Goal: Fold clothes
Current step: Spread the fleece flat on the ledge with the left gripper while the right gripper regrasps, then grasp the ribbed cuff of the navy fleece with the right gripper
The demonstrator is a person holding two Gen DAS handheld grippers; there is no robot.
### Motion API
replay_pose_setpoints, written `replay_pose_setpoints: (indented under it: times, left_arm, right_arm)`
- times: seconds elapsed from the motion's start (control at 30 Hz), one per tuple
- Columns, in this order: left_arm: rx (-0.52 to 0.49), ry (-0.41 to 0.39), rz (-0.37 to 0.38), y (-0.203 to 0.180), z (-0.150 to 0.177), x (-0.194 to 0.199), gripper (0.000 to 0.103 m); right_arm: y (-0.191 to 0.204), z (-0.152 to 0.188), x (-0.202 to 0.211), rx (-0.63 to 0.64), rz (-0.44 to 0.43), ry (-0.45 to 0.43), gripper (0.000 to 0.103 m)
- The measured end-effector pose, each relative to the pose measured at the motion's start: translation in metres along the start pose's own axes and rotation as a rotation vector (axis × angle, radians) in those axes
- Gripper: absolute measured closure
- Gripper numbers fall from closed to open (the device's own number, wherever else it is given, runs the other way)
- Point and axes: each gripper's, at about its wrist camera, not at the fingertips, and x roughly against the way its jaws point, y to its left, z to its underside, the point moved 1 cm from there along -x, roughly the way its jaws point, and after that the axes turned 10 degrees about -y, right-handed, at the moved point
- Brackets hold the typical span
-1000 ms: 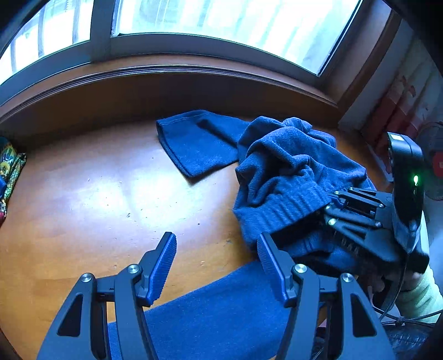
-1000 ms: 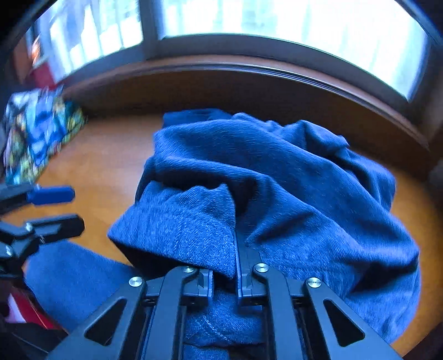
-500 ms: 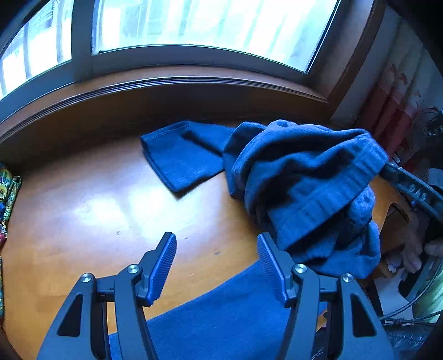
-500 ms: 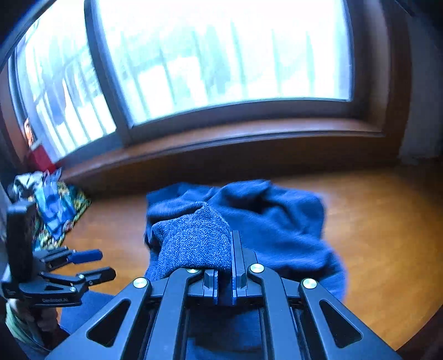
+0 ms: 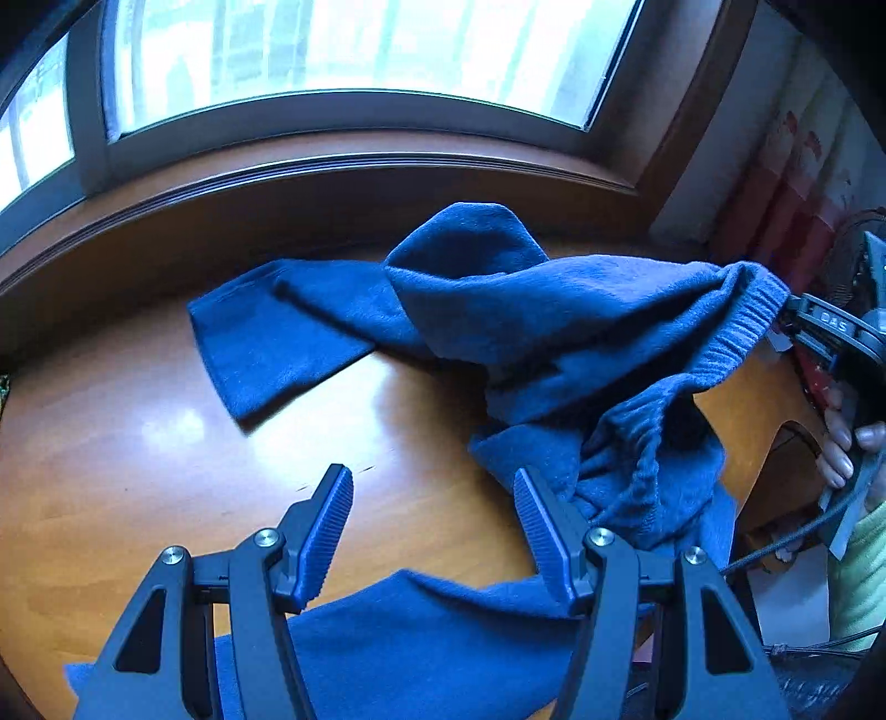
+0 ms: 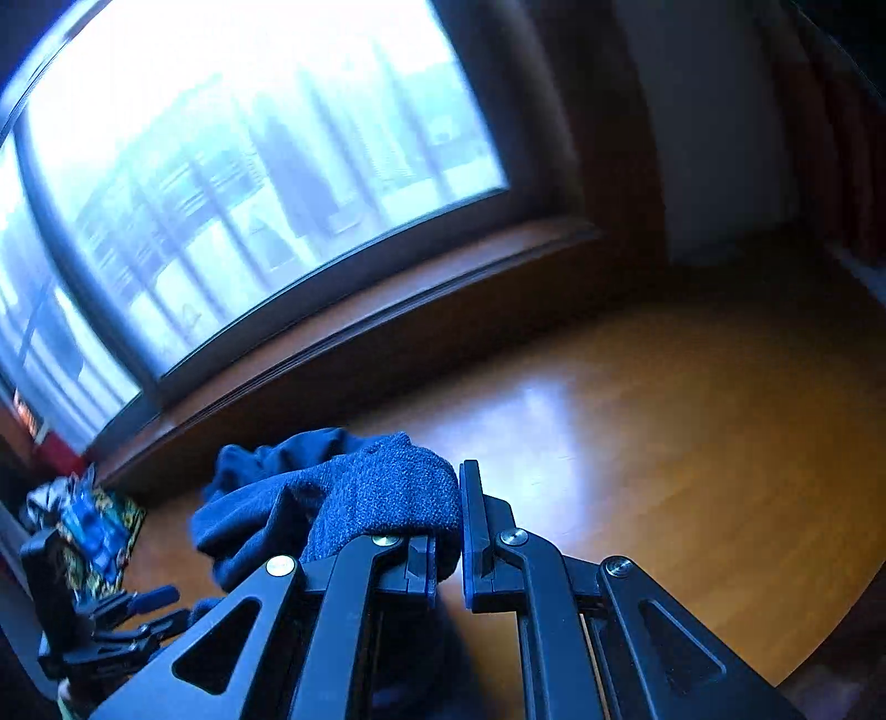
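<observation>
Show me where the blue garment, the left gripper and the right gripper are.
blue garment (image 5: 554, 310): left wrist view, raised middle fabric.
left gripper (image 5: 432, 531): left wrist view, midway between fingertips.
right gripper (image 6: 451, 520): right wrist view, midway between fingertips.

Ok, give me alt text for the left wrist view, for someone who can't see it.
The open left gripper hovers over a wooden table where blue fleece trousers lie crumpled. At the right edge the right gripper pulls their ribbed waistband up and sideways, held by a person's hand. A large window fills the background.
</observation>
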Motion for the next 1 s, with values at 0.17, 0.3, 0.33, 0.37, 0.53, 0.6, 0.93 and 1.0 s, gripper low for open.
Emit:
replay_pose_setpoints:
  times: [0.17, 0.3, 0.33, 0.37, 0.53, 0.6, 0.93, 1.0]
  left_arm:
    - [-0.004, 0.024, -0.063, -0.024, 0.001, -0.012, 0.044]
    - [-0.005, 0.044, -0.103, -0.035, 0.003, -0.019, 0.044]
    - [-0.004, 0.048, -0.110, -0.035, 0.003, -0.019, 0.044]
    - [0.003, 0.054, -0.119, -0.036, 0.004, -0.020, 0.044]
    - [0.022, 0.086, -0.130, -0.046, 0.011, -0.020, 0.044]
    - [0.012, 0.100, -0.148, -0.048, 0.014, -0.020, 0.044]
    - [-0.048, 0.093, -0.033, -0.058, 0.026, 0.010, 0.044]
    - [-0.076, 0.096, 0.020, -0.064, 0.034, 0.014, 0.044]
  right_arm:
    - [-0.051, 0.001, -0.036, -0.056, 0.008, 0.091, 0.096]
    - [-0.080, 0.012, -0.062, -0.113, -0.028, 0.214, 0.088]
    - [-0.084, 0.014, -0.064, -0.121, -0.035, 0.238, 0.086]
    - [-0.087, 0.016, -0.065, -0.122, -0.041, 0.251, 0.079]
    - [-0.088, 0.009, -0.046, -0.061, -0.082, 0.260, 0.065]
    - [-0.083, 0.006, -0.033, -0.022, -0.101, 0.267, 0.064]
    - [0.004, 0.035, 0.013, 0.126, -0.349, 0.403, 0.060]
    - [0.029, 0.047, 0.016, 0.138, -0.407, 0.447, 0.054]
